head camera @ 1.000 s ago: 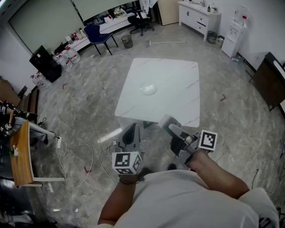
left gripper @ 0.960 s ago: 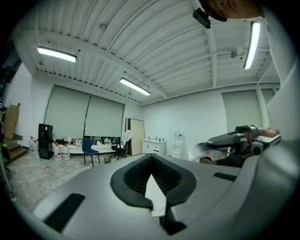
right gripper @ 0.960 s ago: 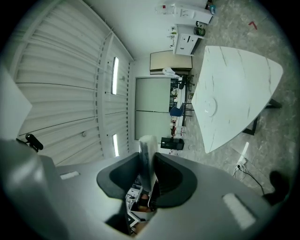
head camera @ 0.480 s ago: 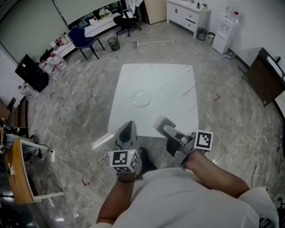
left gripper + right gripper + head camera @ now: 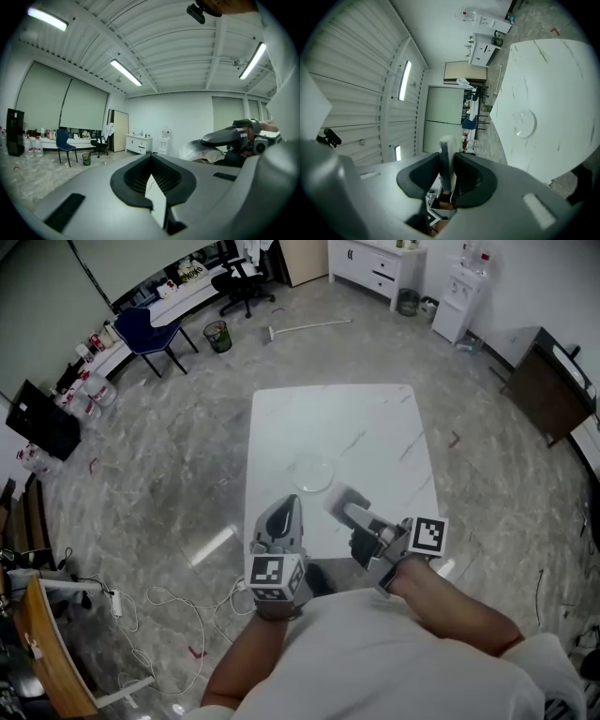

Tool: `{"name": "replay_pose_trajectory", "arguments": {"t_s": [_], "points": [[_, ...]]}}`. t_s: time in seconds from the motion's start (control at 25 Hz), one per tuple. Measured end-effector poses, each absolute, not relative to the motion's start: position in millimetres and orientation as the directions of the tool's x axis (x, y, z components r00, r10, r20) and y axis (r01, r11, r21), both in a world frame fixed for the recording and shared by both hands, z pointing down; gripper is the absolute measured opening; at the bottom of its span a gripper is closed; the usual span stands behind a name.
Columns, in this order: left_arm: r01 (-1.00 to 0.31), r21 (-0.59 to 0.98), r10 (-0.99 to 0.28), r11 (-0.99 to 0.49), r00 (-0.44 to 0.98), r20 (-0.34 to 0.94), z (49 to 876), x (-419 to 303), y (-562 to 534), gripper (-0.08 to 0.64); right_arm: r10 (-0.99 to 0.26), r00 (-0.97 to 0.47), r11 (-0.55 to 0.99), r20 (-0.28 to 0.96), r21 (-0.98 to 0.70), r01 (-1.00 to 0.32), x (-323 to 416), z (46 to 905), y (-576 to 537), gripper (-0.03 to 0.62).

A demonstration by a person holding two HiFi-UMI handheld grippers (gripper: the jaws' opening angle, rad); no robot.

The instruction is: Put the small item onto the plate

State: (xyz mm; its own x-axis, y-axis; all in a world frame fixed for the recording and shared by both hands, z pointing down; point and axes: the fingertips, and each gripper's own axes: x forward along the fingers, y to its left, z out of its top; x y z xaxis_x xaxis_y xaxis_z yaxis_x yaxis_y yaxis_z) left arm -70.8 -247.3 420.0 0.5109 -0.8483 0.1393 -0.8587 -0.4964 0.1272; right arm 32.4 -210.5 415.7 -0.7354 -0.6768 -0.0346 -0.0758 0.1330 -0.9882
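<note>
A clear glass plate (image 5: 312, 471) lies near the middle of the white marble table (image 5: 375, 427); the right gripper view shows the plate (image 5: 525, 124) too. My right gripper (image 5: 343, 503) hovers over the table's near edge, shut on a small pale item in clear wrapping (image 5: 337, 497), just short and right of the plate. The wrapped item (image 5: 447, 157) stands upright between the jaws of the right gripper (image 5: 449, 165). My left gripper (image 5: 286, 507) points at the table's near edge, jaws together with nothing held. The left gripper view shows that gripper (image 5: 152, 177) and the item (image 5: 200, 151).
Blue and black chairs (image 5: 141, 329) and a bin (image 5: 217, 335) stand at the back left. White cabinets (image 5: 370, 263) line the far wall, and a dark desk (image 5: 548, 381) is at the right. Cables (image 5: 169, 601) trail on the floor at the left.
The person has stepped up to the table. Both grippers have moved from short of it to over its near edge, closer to the plate. The right gripper still holds the item.
</note>
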Motion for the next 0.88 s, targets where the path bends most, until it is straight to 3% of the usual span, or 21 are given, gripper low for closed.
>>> {"name": "replay_pose_trajectory", "arguments": {"t_s": [0.48,0.88], "points": [[-0.825,0.172,-0.807,-0.538,0.563,0.180,464.4,-105.0,-339.4,0.006,-0.704,-0.706,0.079,0.078,-0.979,-0.187,1.7,465.6,-307.2,0.095],[-0.851,0.181,-0.815,-0.493,0.525,0.247,525.4,-105.8,-396.2,0.006,-0.636,-0.746,-0.036,0.198,-0.973,-0.228,-6.7,571.2,-385.8,0.096]]}}
